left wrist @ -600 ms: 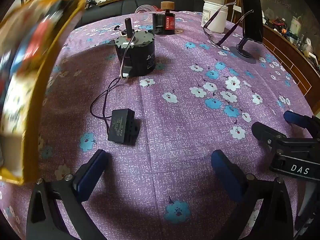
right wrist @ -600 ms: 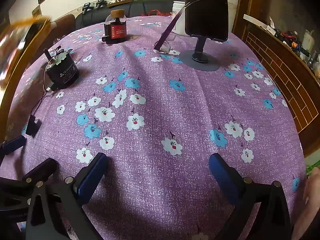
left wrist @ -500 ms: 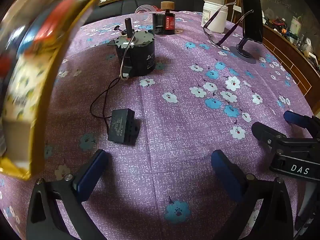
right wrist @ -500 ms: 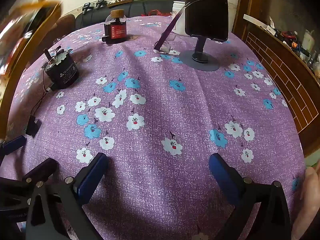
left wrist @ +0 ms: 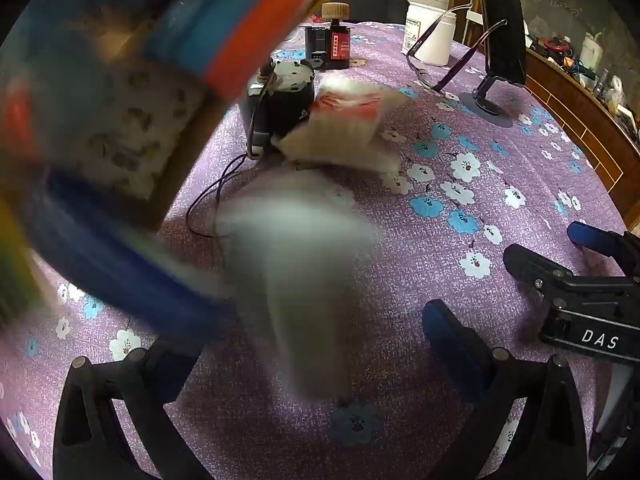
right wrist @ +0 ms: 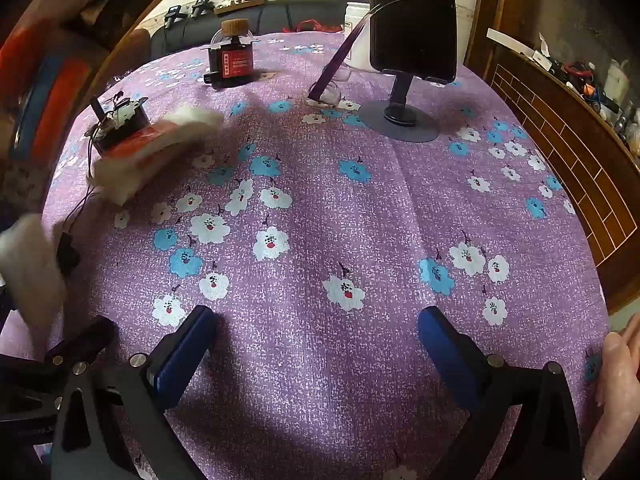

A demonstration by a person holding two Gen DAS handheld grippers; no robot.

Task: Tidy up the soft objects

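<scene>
Both tongs, left and right, gape wide and empty above the worktop. One white pack lies against the motor; its long axis seems crosswise. Another pad is too blurred to tell. Risk: grabbing now could snag the motor's wire.

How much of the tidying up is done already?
Nothing looks sorted yet. A white soft pack with a red label lies against the black round motor on the purple flowered tablecloth, and another blurry white thing is mid-tumble. Both the left gripper and right gripper are open and empty, so all the picking up remains.
</scene>
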